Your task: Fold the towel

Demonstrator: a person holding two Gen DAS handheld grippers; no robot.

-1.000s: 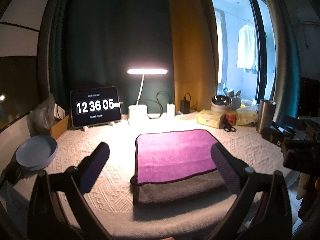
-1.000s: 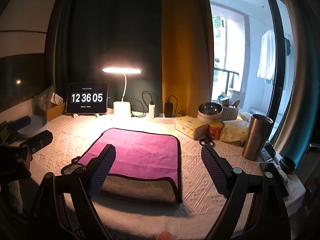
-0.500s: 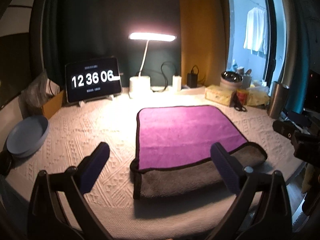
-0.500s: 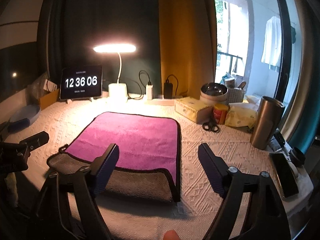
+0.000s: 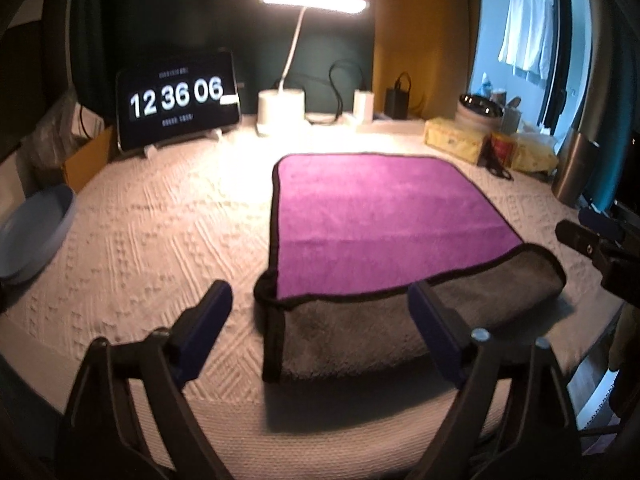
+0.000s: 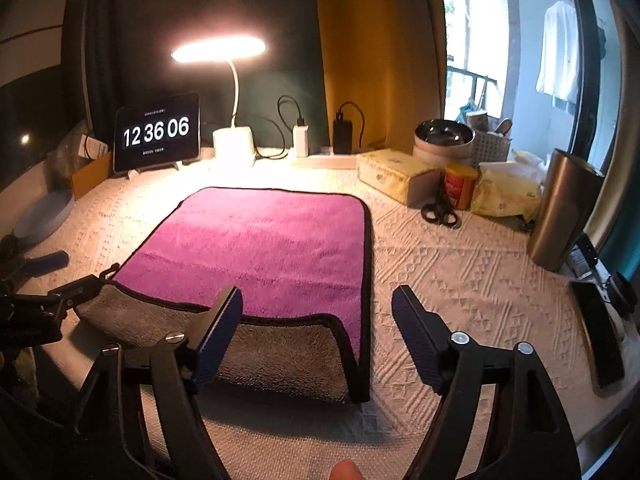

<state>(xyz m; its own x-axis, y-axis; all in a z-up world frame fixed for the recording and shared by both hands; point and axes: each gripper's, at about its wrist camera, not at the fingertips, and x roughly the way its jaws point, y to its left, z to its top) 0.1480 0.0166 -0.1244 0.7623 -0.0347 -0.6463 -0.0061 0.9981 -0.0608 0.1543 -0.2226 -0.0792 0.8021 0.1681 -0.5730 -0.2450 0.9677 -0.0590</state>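
A purple towel (image 5: 372,216) with a grey underside and black trim lies on the white textured tablecloth, its near edge rolled up to show grey. It also shows in the right wrist view (image 6: 264,248). My left gripper (image 5: 320,312) is open, its fingers on either side of the towel's near left corner. My right gripper (image 6: 316,320) is open, its fingers on either side of the near right corner. Each gripper's tip shows at the edge of the other's view.
A tablet clock (image 5: 176,104), lit desk lamp (image 5: 280,108) and chargers stand at the back. A blue bowl (image 5: 28,232) sits left. Tissue boxes, a red can, scissors (image 6: 440,212), metal tumbler (image 6: 560,208) and phone (image 6: 596,336) sit right.
Both grippers have tilted down and moved forward toward the towel's near edge. The towel has not moved.
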